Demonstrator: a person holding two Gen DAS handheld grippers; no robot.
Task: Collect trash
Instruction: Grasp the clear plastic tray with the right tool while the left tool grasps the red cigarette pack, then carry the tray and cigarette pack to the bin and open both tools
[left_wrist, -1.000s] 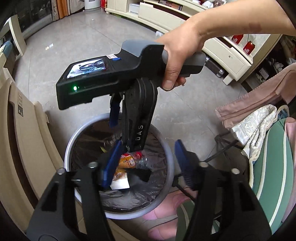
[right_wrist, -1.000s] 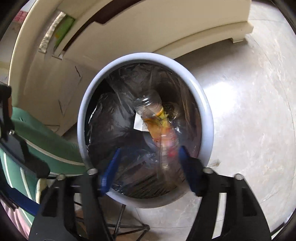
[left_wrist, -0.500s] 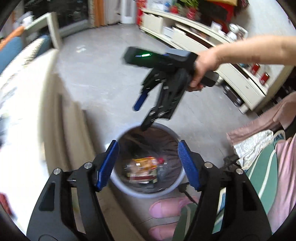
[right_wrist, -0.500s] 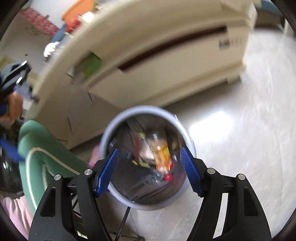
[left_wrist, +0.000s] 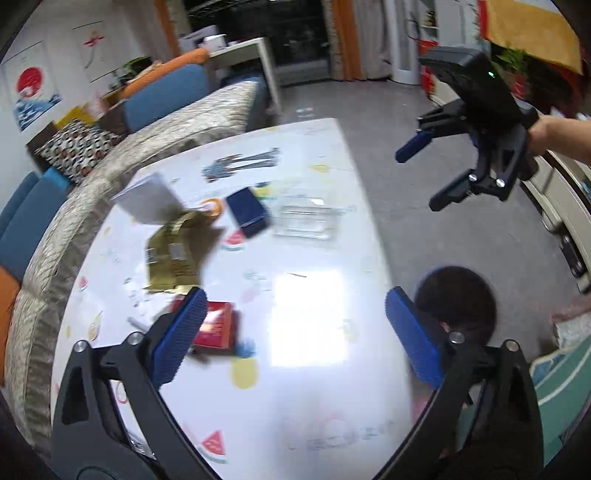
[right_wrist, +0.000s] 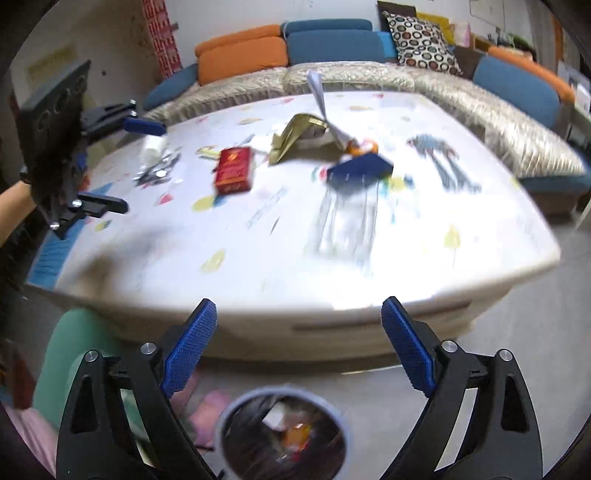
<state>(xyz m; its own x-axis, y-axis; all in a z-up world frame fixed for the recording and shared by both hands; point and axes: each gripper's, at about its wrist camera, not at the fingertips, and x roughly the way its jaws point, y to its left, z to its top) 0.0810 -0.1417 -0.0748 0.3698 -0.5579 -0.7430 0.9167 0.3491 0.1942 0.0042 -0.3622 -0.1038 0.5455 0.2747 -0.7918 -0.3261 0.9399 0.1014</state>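
— Showing on the left gripper (left_wrist: 291, 332)?
— Black arms, blue ribbed pads (left_wrist: 177, 334), silver screws just behind them.
— And the right gripper (right_wrist: 299, 347)?
— Looking identical; green light glowing on its housing, bare skin behind.

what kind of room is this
Most likely a home living room. A long sofa with orange and blue cushions wraps around a low white table strewn with litter such as a red box, and a bag-lined trash bin stands on the floor beside it.
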